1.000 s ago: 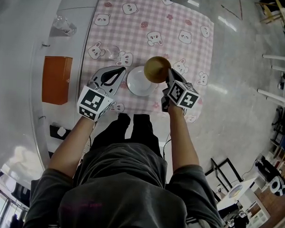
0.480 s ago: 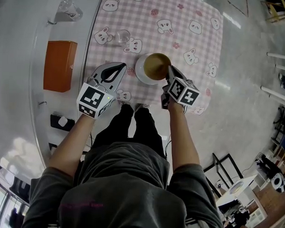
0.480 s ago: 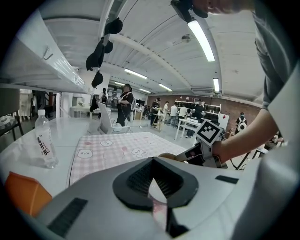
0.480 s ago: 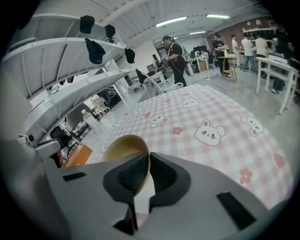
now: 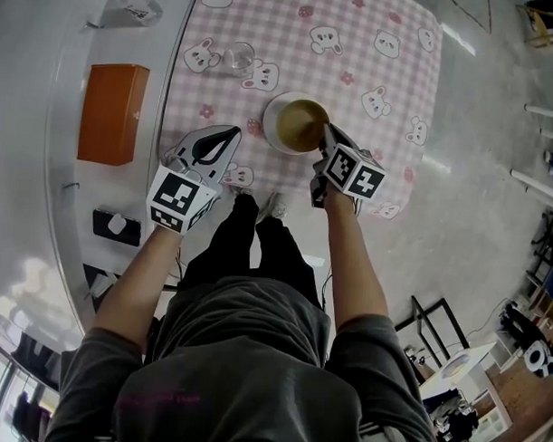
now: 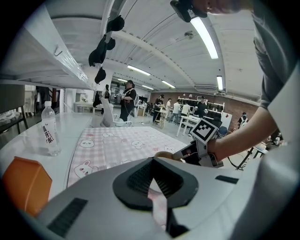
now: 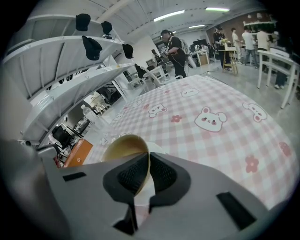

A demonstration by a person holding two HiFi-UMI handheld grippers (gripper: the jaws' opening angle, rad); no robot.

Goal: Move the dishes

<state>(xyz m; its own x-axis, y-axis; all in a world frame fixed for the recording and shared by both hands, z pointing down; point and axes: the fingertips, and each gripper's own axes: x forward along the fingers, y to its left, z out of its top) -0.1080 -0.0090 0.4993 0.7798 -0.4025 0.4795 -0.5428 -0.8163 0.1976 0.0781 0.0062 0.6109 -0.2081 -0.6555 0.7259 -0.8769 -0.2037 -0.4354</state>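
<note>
centre frame: right gripper (image 5: 326,138), fingers clenched on the rim of a round tan bowl (image 5: 299,124), holds it in a white dish (image 5: 268,125), apparently to stack them; left gripper (image 5: 230,135) fingers clenched, empty.

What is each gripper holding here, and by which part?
The right gripper grips the tan bowl by its near rim. The left gripper is shut on nothing.

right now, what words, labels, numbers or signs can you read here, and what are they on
No text can be read.
Water bottle label: vertical print, too blurred to read.
Left marker cube and right marker cube: black-and-white code squares, no letters.
Checked tablecloth: bears and flowers, no words.
Orange box: no print visible.
</note>
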